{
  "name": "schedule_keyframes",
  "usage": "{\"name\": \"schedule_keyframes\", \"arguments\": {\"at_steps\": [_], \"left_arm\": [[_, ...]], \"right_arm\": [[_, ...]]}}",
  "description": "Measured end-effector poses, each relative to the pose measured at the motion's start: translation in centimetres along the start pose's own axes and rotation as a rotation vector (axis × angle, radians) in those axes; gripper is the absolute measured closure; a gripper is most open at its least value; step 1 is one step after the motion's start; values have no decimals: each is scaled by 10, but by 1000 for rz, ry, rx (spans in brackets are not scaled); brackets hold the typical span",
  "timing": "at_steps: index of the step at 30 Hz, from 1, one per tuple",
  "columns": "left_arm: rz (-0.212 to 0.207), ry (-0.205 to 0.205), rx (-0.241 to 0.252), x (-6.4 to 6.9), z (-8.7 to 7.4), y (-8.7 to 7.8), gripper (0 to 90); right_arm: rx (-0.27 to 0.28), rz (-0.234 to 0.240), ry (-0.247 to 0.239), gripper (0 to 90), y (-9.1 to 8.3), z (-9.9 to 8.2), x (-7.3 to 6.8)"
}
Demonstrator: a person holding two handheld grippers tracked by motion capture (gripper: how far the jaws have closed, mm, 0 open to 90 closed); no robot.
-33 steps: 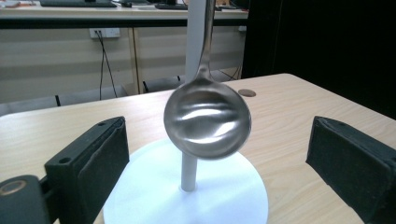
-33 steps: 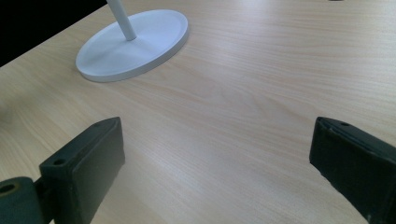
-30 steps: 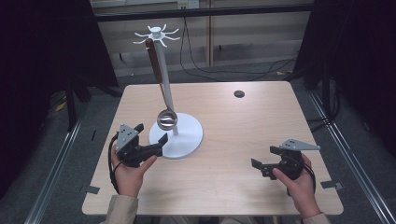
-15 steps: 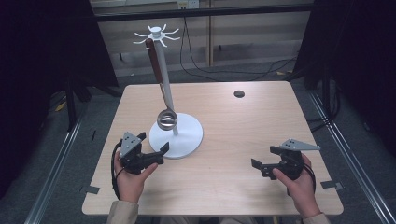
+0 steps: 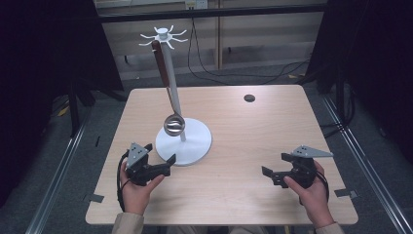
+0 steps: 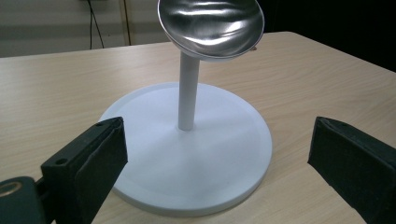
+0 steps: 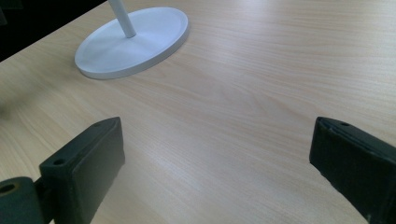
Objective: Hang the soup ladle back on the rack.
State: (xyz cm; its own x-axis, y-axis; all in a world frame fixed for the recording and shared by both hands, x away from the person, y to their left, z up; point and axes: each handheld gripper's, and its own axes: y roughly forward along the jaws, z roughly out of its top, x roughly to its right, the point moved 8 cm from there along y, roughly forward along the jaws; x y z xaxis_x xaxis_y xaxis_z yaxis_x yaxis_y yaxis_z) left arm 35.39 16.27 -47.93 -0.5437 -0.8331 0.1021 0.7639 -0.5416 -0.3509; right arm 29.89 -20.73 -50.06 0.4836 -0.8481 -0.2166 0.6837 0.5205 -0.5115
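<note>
Ladle [image 5: 169, 95] hung from white rack [image 5: 183, 141] at table [image 5: 243, 141] centre-left, brown handle up on a hook, steel bowl low against the post above the round base. High view: left gripper [image 5: 168, 163] low at near-left, tips just beside the base rim; drawn back toward the near edge versus 1.0 s ago, when tips sat closer in to the base. Jaws apart, holding nothing. Right gripper [image 5: 265, 174] at near-right, well apart from rack, unchanged from both earlier frames; jaws apart, empty. Small dark disc [image 5: 249, 98] at far right of tabletop, unmoved.

Left gripper view: both black jaws wide at lower corners, framing the rack base; ladle bowl [image 6: 210, 25] overhead, in front of the post. No contact seen.

Right gripper view: jaws wide over bare wood; rack base [image 7: 133, 42] far off at upper left.
</note>
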Motion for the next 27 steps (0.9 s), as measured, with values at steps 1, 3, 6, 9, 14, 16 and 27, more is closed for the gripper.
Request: {"name": "schedule_keyframes", "arguments": {"at_steps": [1, 3, 6, 9, 14, 16, 27], "left_arm": [[-8, 3, -5, 0, -1, 0, 45], [-9, 7, -4, 0, -2, 0, 45], [-8, 2, -13, 1, -5, -1, 45], [-13, 0, -16, 1, -7, -1, 45], [-7, -10, -22, 0, -10, -2, 45], [-2, -8, -31, -1, -12, -2, 45], [4, -28, -91, -6, -26, -1, 50]], "right_arm": [[0, -4, 1, 27, 0, 0, 0], [0, -3, 1, 27, 0, 0, 0], [-5, 0, -4, 27, 0, -1, 0], [-3, -2, -2, 27, -1, -1, 1], [-4, -11, -1, 26, -1, -1, 2], [-3, -17, -1, 26, -1, -1, 2], [-4, -15, -11, 26, 0, -2, 1]]}}
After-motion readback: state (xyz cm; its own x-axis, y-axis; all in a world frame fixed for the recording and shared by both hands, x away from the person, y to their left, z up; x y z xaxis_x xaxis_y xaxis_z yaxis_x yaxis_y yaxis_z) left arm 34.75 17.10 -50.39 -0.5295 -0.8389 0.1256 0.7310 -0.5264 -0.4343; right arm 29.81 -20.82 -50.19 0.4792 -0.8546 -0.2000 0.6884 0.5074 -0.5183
